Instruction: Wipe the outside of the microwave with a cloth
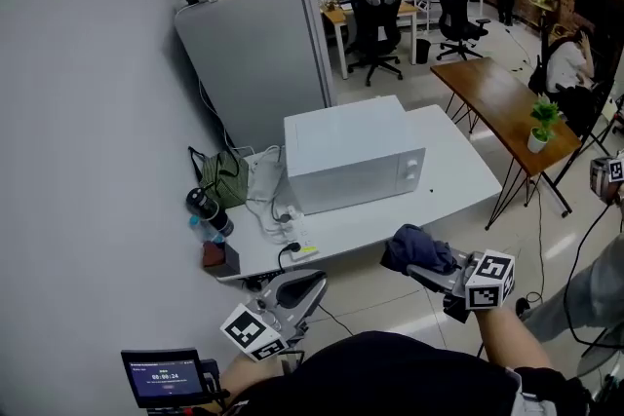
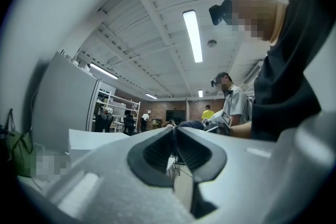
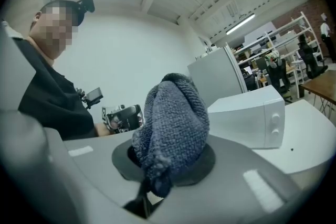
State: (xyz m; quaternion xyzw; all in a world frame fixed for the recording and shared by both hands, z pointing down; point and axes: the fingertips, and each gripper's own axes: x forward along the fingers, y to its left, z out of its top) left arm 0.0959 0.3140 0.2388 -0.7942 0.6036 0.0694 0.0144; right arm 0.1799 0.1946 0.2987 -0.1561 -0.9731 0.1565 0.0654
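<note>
The white microwave [image 1: 351, 156] stands on a white table [image 1: 458, 166], door and knobs facing my right; it also shows as the microwave [image 3: 252, 118] and the microwave [image 2: 89, 139]. My right gripper [image 1: 429, 270] hangs in front of the table's near edge, shut on a bunched dark blue cloth [image 1: 417, 250]. In the right gripper view the cloth [image 3: 170, 128] bulges up out of the right gripper [image 3: 157, 168]. My left gripper [image 1: 297, 292] is low at the left, off the table, pointing up. Its left gripper [image 2: 175, 147] jaws are pressed together with nothing between them.
A tall grey cabinet [image 1: 258, 54] stands behind the table. A green bag [image 1: 222, 175], cables with a power strip [image 1: 292, 244] and dark bottles [image 1: 207, 209] crowd the table's left end. A wooden table [image 1: 502, 102] with a potted plant [image 1: 542, 124] is at the right, and another person [image 2: 233, 102] stands nearby.
</note>
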